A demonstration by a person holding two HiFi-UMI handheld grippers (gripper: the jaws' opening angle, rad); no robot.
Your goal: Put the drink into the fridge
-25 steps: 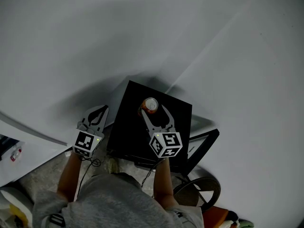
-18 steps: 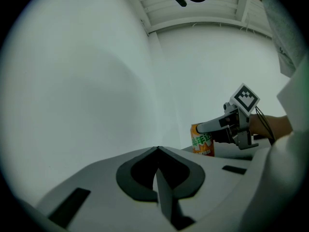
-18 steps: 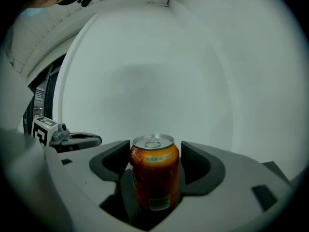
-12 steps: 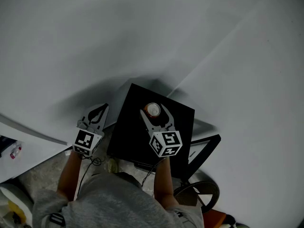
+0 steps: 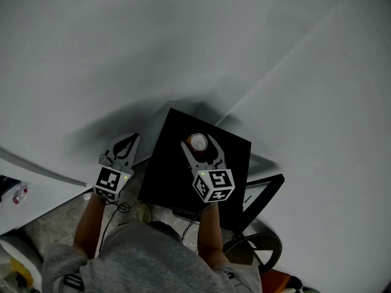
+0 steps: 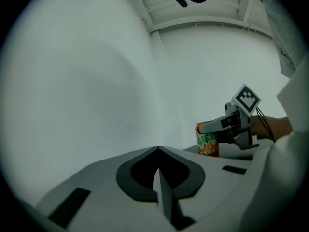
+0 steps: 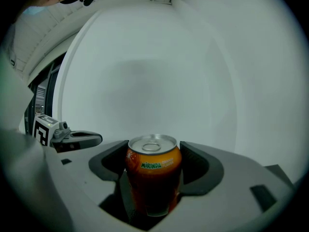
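Observation:
An orange Mirinda can [image 5: 197,141] stands upright on the black top of the small fridge [image 5: 164,166]. My right gripper [image 5: 197,143] is open around it, one finger on each side. In the right gripper view the can [image 7: 153,170] fills the space between the dark pads [image 7: 200,166], and a thin gap shows on its right side. These jaws have just been opening with the can between them. My left gripper [image 5: 125,144] hangs left of the fridge, shut and empty; its jaws [image 6: 158,150] meet in a line. The left gripper view shows the can [image 6: 207,143] at the right.
White walls meet in a corner behind the fridge. A black panel [image 5: 264,191] juts out at the fridge's lower right, with a dark round object [image 5: 253,244] on the floor below it. A white ledge [image 5: 36,173] with small items runs at the far left.
The can now sits slightly deeper between the right gripper's fingers, which stand a little wider. The head view has shifted a bit. The left gripper has not moved.

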